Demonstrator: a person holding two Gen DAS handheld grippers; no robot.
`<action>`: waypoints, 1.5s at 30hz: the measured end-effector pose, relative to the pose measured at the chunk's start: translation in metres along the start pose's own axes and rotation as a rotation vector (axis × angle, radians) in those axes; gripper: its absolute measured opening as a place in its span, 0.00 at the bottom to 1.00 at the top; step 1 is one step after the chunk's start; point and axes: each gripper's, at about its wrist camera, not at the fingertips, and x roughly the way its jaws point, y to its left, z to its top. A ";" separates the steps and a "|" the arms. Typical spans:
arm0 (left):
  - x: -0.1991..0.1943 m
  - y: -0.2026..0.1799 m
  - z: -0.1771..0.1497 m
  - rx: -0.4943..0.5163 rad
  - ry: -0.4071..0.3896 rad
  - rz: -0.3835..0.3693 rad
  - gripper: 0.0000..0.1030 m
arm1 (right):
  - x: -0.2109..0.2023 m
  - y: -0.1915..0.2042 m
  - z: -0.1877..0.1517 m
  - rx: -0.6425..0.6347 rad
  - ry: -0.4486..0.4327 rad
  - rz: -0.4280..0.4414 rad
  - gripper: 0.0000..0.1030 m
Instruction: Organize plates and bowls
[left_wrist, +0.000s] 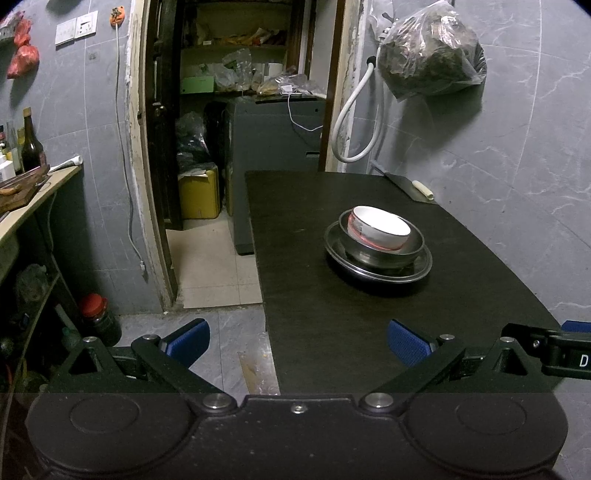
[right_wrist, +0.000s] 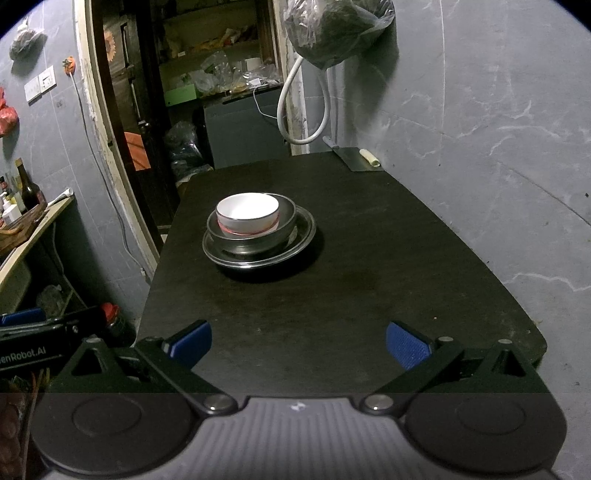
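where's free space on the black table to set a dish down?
Bare: near half of the table, between the plate stack and both open grippers; also the strip between stack and right wall. Occupied: the far right corner, where the cleaver lies.

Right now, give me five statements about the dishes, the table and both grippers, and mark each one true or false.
1. The white bowl sits inside the metal bowl. True.
2. The metal bowl stands on the bare table, beside the metal plate. False: it stands on the plate, so the three form one stack.
3. The left gripper is shut on the plate. False: its jaws are wide apart, holding nothing, short of the stack.
4. The right gripper is open and empty. True.
5. A cleaver lies at the far end of the table, near the wall. True.
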 end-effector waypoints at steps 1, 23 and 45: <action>0.000 0.000 0.000 -0.001 -0.001 0.000 0.99 | 0.000 0.000 0.000 0.000 0.000 0.000 1.00; 0.003 0.000 0.000 0.001 -0.001 -0.003 0.99 | 0.001 0.002 0.000 0.000 -0.003 -0.003 1.00; 0.005 0.001 -0.003 -0.002 0.004 -0.071 0.99 | 0.002 0.002 0.000 0.000 -0.002 -0.004 1.00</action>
